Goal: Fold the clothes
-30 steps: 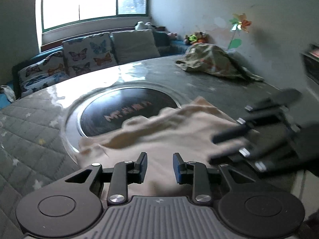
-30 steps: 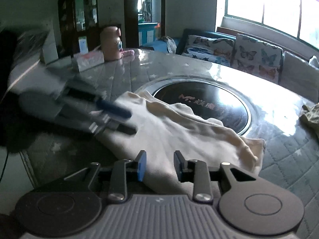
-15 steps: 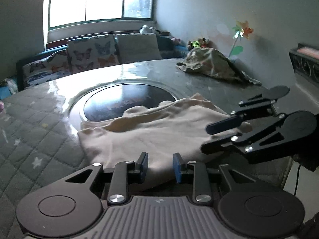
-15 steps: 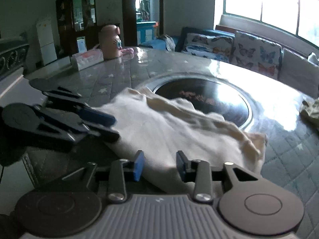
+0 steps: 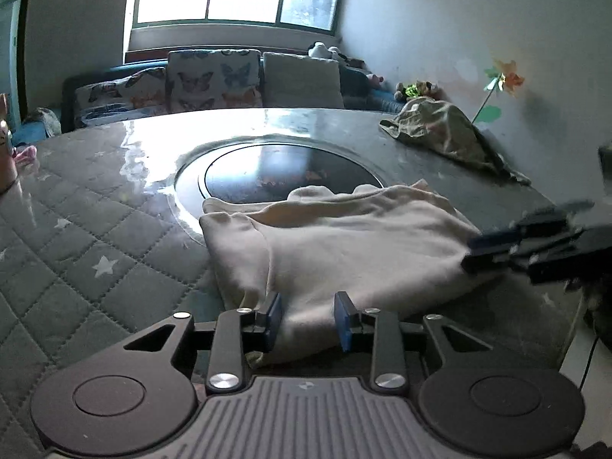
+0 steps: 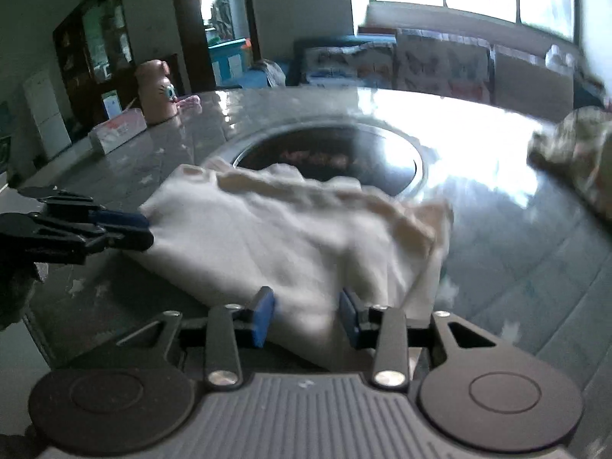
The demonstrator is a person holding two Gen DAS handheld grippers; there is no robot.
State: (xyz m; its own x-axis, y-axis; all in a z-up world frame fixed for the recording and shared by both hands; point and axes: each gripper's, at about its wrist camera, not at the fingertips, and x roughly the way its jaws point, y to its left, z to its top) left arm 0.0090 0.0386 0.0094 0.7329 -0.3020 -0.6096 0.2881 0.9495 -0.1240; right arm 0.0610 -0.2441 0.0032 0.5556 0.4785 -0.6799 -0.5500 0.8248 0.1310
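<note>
Item: cream cotton garment [image 5: 344, 244], bundled on the grey quilted table [image 5: 95, 237], being approached at its near hem by left gripper [image 5: 308, 321] and right gripper [image 6: 306, 317], both unclenched and gripping nothing; a pinch on the hem is judged due.

Pink bottle [image 6: 157, 91] & tissue pack [image 6: 118, 130] on table [image 5: 95, 229].

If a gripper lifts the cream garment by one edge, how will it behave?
The garment lies rumpled in soft folds, so it will probably droop limply. It looks thin, likely light. On the glossy table it may slide rather than stay.
</note>
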